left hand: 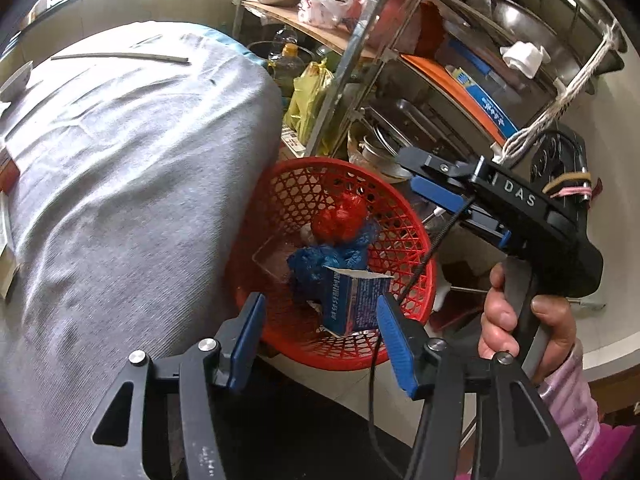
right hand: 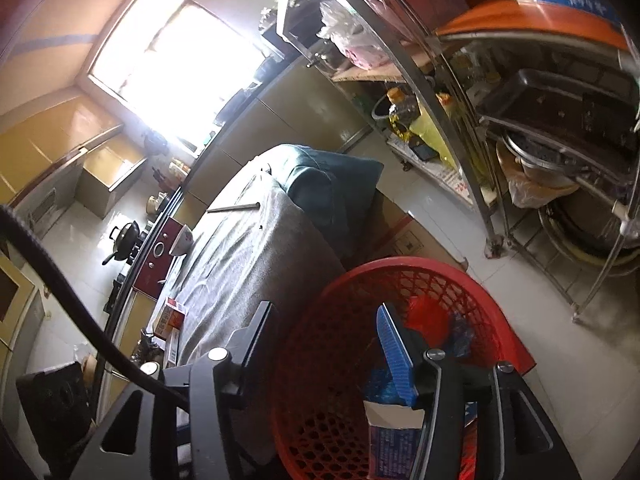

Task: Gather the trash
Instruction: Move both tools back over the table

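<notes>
Your red mesh basket (left hand: 404,216) holds a tilted blue carton (left hand: 354,300), blue bag (left hand: 320,258) and red bag (left hand: 340,218).

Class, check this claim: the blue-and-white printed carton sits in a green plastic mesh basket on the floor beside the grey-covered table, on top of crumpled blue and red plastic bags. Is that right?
Not quite. The plastic mesh basket is red, not green; the left wrist view shows it clearly. The rest stands: the blue-and-white printed carton sits in it beside the grey-covered table, with the crumpled blue plastic bag and red plastic bag.
</notes>
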